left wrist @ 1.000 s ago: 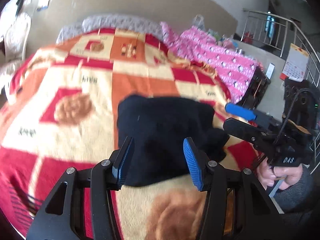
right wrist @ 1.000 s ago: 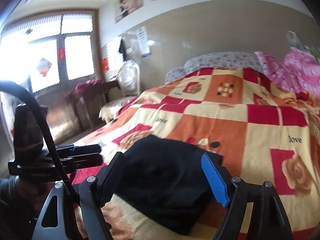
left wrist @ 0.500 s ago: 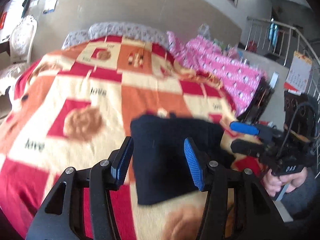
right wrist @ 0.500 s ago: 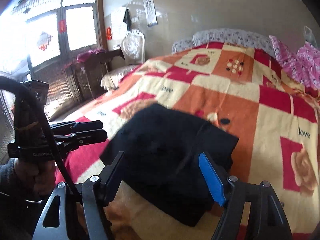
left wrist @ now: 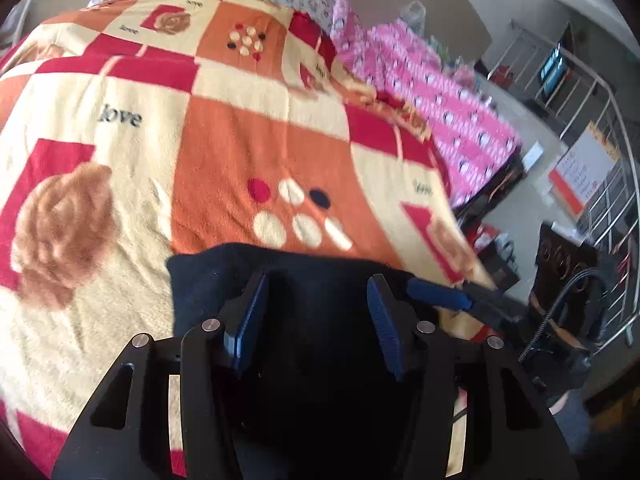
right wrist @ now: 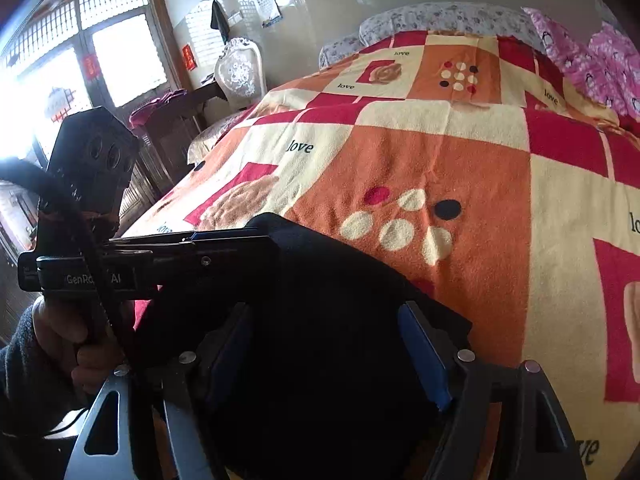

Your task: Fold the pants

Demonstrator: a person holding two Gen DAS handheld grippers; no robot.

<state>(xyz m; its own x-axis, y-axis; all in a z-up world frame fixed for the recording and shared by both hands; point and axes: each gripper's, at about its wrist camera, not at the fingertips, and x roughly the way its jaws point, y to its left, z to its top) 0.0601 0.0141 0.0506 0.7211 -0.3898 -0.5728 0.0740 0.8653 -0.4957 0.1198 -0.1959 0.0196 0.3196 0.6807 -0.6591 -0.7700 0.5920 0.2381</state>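
The dark navy pants (left wrist: 316,280) lie folded into a compact bundle on the checked blanket (left wrist: 248,152) near the bed's front edge. My left gripper (left wrist: 316,308) is open, its blue pads spread wide over the bundle's near side. My right gripper (right wrist: 324,344) is open too, over the bundle (right wrist: 336,312) from the other side. In the left wrist view the right gripper's fingers (left wrist: 440,294) reach onto the bundle's right edge. In the right wrist view the left gripper's fingers (right wrist: 224,240) lie along the bundle's left edge.
A pink patterned quilt (left wrist: 432,104) lies along the bed's right side. Grey floral pillows (right wrist: 440,20) sit at the headboard. A white chair (right wrist: 240,72) and dark cabinet (right wrist: 172,128) stand left of the bed. A metal railing (left wrist: 600,152) stands at the right.
Both grippers have moved forward and down close onto the folded pants, which now fill the space between the fingers. Both stay open.
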